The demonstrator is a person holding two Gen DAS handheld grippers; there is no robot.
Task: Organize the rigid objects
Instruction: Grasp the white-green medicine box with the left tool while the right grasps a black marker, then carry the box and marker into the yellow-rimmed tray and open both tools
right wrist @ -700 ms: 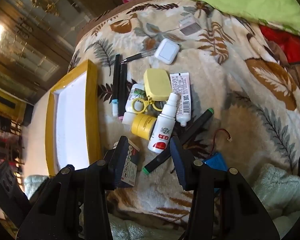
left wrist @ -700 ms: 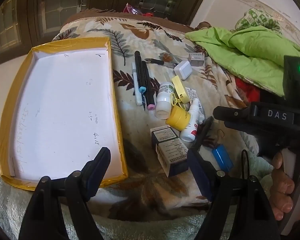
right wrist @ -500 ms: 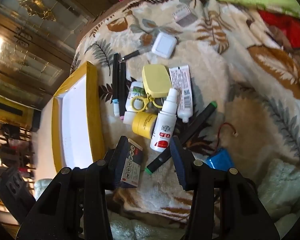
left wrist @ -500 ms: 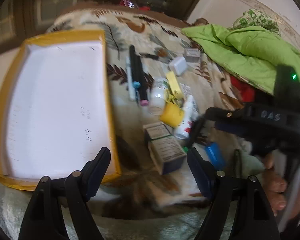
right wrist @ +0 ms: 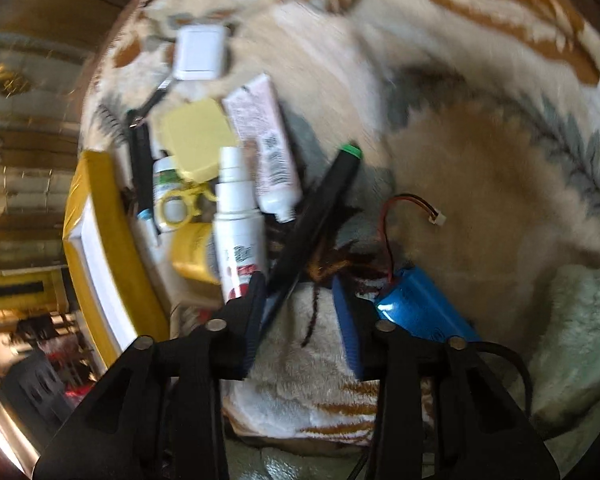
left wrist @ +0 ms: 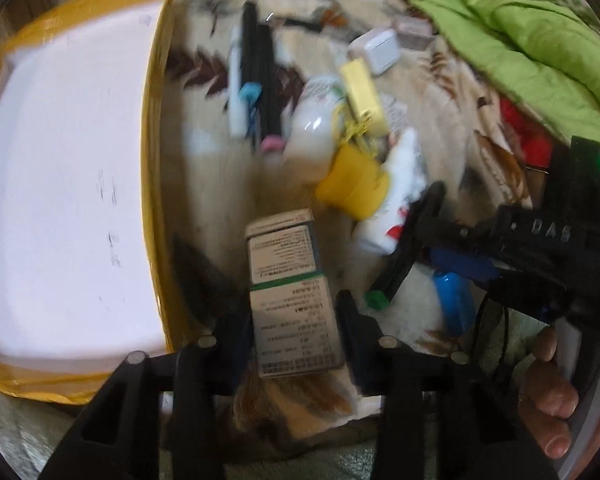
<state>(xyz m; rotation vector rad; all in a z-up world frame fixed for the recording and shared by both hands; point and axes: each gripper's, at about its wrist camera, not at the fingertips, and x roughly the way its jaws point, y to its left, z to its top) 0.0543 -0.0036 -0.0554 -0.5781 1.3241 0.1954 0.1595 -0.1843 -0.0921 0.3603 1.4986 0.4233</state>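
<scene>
**Both grippers drop onto the clutter**

Since a moment ago both grippers have dropped closer to the items, and both views are now blurred.

Left wrist view: the left gripper (left wrist: 294, 322) straddles a white box (left wrist: 296, 328), one finger on each side. Whether the pads press it I cannot tell. A second box (left wrist: 282, 246) lies just beyond, touching the first. The yellow-rimmed tray (left wrist: 156, 160) sits to the left. A hand (left wrist: 548, 396) holds the right gripper at the right edge.

Right wrist view: the right gripper (right wrist: 300, 320) has its jaws apart over the blanket (right wrist: 460, 160). A black marker (right wrist: 316, 216) lies aslant, its lower end against the left finger. The blue battery (right wrist: 416, 308) rests just outside the right finger; the spray bottle (right wrist: 238, 224) lies left of the marker.
</scene>
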